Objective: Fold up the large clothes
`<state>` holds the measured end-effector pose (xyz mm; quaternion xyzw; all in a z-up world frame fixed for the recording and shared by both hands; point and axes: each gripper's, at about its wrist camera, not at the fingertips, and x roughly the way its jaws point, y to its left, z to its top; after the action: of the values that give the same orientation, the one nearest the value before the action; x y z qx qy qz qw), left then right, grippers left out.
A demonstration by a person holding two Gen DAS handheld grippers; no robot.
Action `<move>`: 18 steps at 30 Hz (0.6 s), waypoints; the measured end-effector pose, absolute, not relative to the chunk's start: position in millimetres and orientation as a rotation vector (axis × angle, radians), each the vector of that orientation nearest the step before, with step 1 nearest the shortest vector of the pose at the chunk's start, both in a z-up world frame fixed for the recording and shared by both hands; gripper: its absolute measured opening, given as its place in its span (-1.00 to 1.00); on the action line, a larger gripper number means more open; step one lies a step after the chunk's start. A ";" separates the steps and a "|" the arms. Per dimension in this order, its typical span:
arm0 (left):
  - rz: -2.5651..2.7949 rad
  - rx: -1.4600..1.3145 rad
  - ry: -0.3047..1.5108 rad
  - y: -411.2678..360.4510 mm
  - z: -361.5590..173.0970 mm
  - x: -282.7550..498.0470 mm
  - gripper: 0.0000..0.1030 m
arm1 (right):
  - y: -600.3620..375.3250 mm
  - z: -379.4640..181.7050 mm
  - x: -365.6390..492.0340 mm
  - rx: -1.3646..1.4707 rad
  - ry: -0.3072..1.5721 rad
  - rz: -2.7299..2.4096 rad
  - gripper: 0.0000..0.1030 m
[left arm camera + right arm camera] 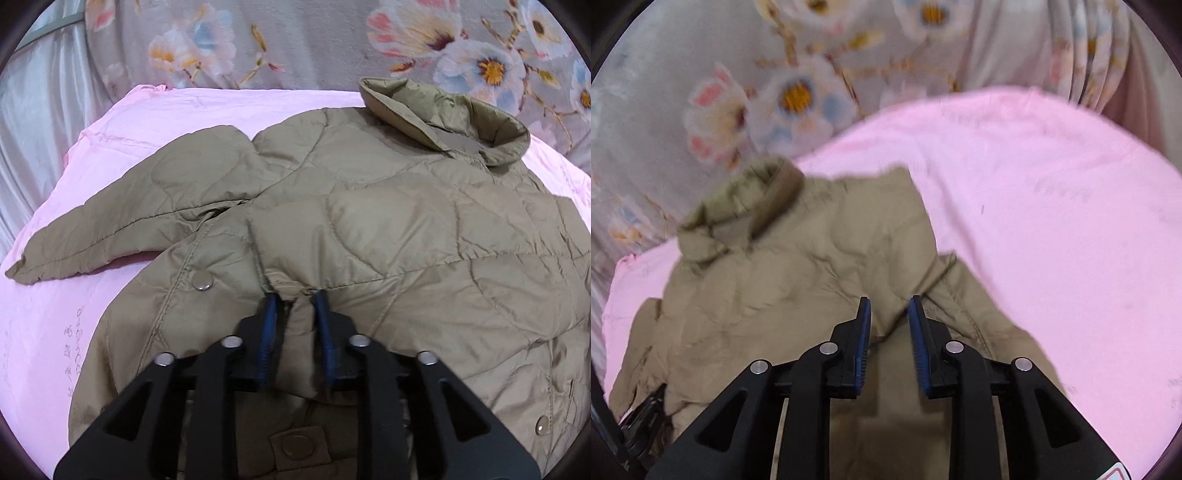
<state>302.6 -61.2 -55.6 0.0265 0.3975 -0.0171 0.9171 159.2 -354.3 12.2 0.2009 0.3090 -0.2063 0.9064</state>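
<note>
A fold of the khaki quilted jacket (388, 221) is clamped between the blue pads of the left gripper (295, 295). The jacket is spread on the pink sheet (55, 314), its collar (443, 118) toward the floral blanket (295, 40). The right gripper (889, 301) is held parted above the jacket, nothing between its pads.

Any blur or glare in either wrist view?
Left wrist: sharp, jacket quilting crisp under soft even light, small glints on the snap button. Right wrist: motion-smeared jacket and floral fabric, yet the right hand-held gripper stays sharp. Both show fisheye curvature and dark corners.
</note>
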 end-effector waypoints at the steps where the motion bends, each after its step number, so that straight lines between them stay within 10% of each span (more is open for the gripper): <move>1: -0.031 0.045 0.814 -59.8 -54.9 301.6 -0.17 | -342.0 22.3 156.6 0.379 0.605 -0.402 -0.38; 5: -0.012 0.006 0.803 -52.0 -48.6 294.7 0.63 | -288.4 28.0 193.9 0.254 0.657 -0.186 -0.28; 18: 0.034 -0.200 0.812 77.6 -14.8 265.6 0.78 | -207.2 -49.1 251.6 0.066 0.891 -0.081 -0.39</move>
<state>265.6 77.6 -14.8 -0.0969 0.3941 0.0164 0.9138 251.6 -207.2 -49.1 0.0319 0.4307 -0.0390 0.9011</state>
